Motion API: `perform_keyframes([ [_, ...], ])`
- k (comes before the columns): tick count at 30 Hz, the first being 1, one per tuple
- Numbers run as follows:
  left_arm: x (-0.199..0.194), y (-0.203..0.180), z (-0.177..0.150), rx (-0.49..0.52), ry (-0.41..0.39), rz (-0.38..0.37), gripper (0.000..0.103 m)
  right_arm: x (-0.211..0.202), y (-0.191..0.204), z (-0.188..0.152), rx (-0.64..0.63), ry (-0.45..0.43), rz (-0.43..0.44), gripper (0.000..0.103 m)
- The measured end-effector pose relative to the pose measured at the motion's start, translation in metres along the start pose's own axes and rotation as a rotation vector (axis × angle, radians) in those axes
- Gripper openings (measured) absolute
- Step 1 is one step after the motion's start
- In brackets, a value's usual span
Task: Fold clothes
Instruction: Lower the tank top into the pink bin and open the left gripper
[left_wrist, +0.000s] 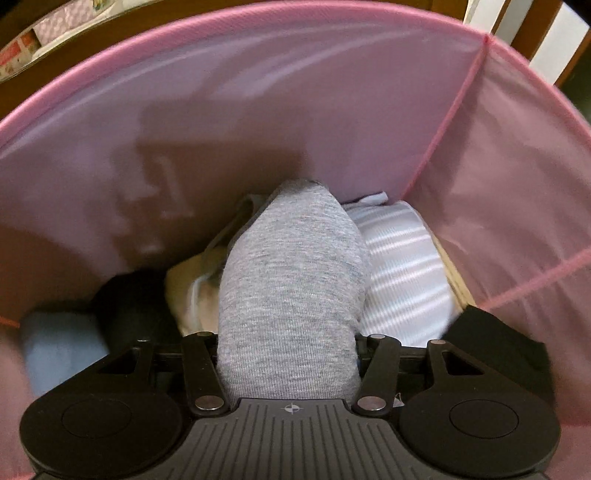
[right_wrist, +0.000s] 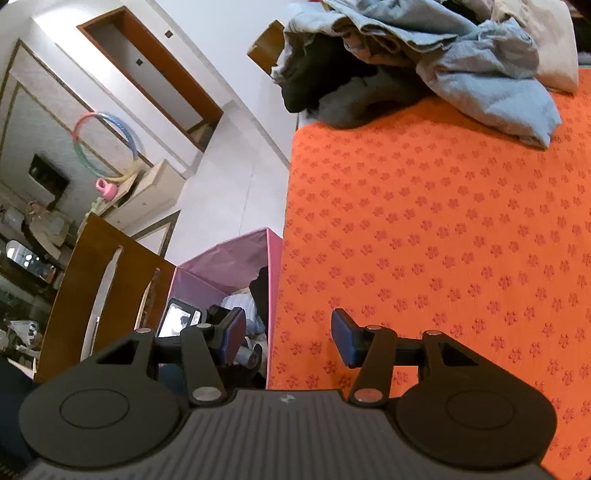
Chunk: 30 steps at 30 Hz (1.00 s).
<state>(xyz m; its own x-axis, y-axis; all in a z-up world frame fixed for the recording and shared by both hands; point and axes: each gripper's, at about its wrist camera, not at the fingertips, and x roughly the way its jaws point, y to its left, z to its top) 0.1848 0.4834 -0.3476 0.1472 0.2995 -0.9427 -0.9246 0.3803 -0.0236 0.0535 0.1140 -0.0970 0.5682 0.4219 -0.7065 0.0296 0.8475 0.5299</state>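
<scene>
The left gripper (left_wrist: 290, 332) is pointed steeply downward, its fingertips hidden and its jaws closed on grey cloth (left_wrist: 291, 280). The right gripper (right_wrist: 288, 338) is angled downward, its jaws parted with nothing held between the blue pads (right_wrist: 341, 338).

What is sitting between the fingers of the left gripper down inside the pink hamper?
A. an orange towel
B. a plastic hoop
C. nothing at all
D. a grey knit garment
D: in the left wrist view a grey knit garment fills the gap between the fingers of the left gripper, low inside the pink hamper, with a white striped piece beside it.
</scene>
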Motion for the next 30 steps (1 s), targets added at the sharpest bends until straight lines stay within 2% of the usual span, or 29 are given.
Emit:
perform_keyframes([
  [6,0.029,-0.002,-0.002,0.066,0.051,0.038,0.070,0.015,0.005,0.001,-0.006,0.022,0.001,0.058],
  [10,0.031,0.004,-0.001,0.106,0.077,0.013,0.077,0.022,0.012,0.007,-0.026,0.029,0.013,0.058],
  [15,0.025,0.010,0.006,0.142,0.153,-0.020,0.083,0.030,0.023,0.012,-0.048,0.035,0.039,0.058],
  [21,-0.009,0.017,0.006,0.214,0.092,-0.080,0.092,0.036,0.037,0.017,-0.073,0.032,0.075,0.058],
  [28,-0.047,0.030,0.007,0.263,0.072,-0.070,0.093,0.036,0.046,0.022,-0.081,0.014,0.106,0.058],
  [30,-0.058,0.029,0.017,0.280,0.041,-0.061,0.093,0.034,0.050,0.023,-0.092,0.009,0.106,0.058],
])
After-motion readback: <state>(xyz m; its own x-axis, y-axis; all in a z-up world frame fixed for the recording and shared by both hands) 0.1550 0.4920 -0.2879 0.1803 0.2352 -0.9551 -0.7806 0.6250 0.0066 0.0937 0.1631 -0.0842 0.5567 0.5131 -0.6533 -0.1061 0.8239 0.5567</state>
